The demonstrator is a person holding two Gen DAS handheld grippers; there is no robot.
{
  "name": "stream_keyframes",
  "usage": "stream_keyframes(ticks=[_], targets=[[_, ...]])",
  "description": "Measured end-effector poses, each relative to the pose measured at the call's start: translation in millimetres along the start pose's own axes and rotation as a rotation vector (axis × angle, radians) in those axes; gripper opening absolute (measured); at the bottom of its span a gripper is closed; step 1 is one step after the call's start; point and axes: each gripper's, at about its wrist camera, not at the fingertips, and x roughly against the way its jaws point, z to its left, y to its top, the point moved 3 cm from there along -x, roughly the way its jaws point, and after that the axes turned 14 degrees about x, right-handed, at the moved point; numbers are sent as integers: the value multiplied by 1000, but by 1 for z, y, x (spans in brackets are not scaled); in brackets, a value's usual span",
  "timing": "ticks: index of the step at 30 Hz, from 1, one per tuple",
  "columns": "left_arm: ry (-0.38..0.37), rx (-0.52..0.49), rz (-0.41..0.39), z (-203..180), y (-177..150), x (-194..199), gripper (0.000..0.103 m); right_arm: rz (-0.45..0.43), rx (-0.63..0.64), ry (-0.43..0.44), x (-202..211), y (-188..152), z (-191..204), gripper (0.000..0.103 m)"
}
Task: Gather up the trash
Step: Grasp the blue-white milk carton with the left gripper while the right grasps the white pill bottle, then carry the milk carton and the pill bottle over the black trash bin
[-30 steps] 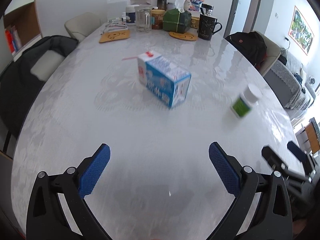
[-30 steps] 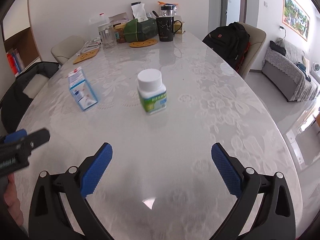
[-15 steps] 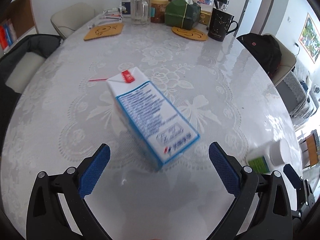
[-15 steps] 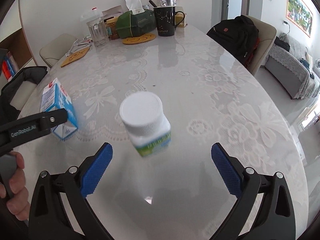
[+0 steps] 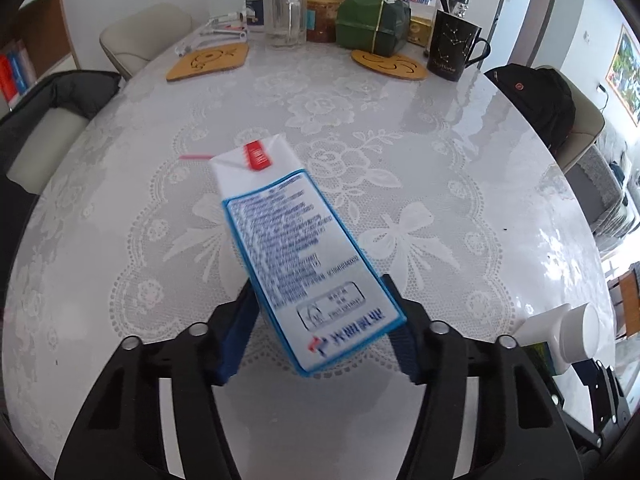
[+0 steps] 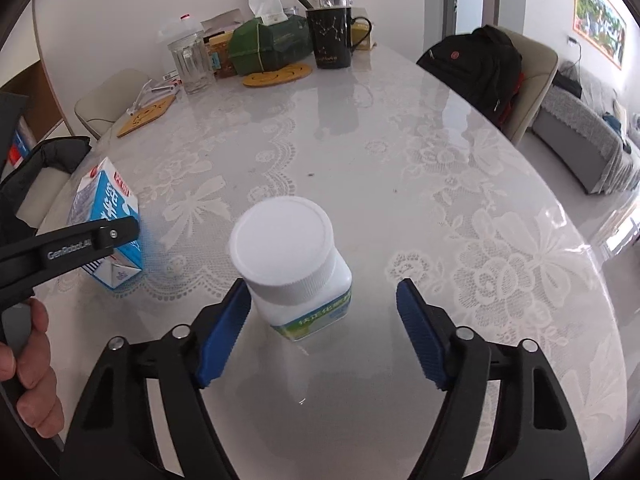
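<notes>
Both tongs are closing: the left gripper (image 5: pixel 316 332) around the carton (image 5: pixel 296 248), the right gripper (image 6: pixel 324 328) around the bottle (image 6: pixel 292 268), right pad not yet touching; each should be squeezed squarely before lifting.

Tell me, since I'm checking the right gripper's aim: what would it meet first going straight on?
Probably the white-capped plastic bottle with the green label, standing between the closing jaws of the right gripper; beyond it lies only the lace-covered table.

A lace-covered table (image 6: pixel 460 208) carries a milk carton (image 5: pixel 296 248) and pill bottle (image 6: pixel 296 268).
</notes>
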Motion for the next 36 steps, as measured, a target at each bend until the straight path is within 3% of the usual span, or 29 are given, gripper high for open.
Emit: stream_keyframes(ticks=[4,6,23,36], targets=[[-8,-8,-15,4,-3,3,50,0,-4,23,-2,0,0,56],[-12,-6,-16,6,-3,4,49,7,2,28,-3,-2,1,44],[-58,-37,-4,4,-15,21,41,-32,-2,78,14,-11,2,43],[-86,-67,-12,23,-47,71,41,-60,19,63,74,-22,16,43]])
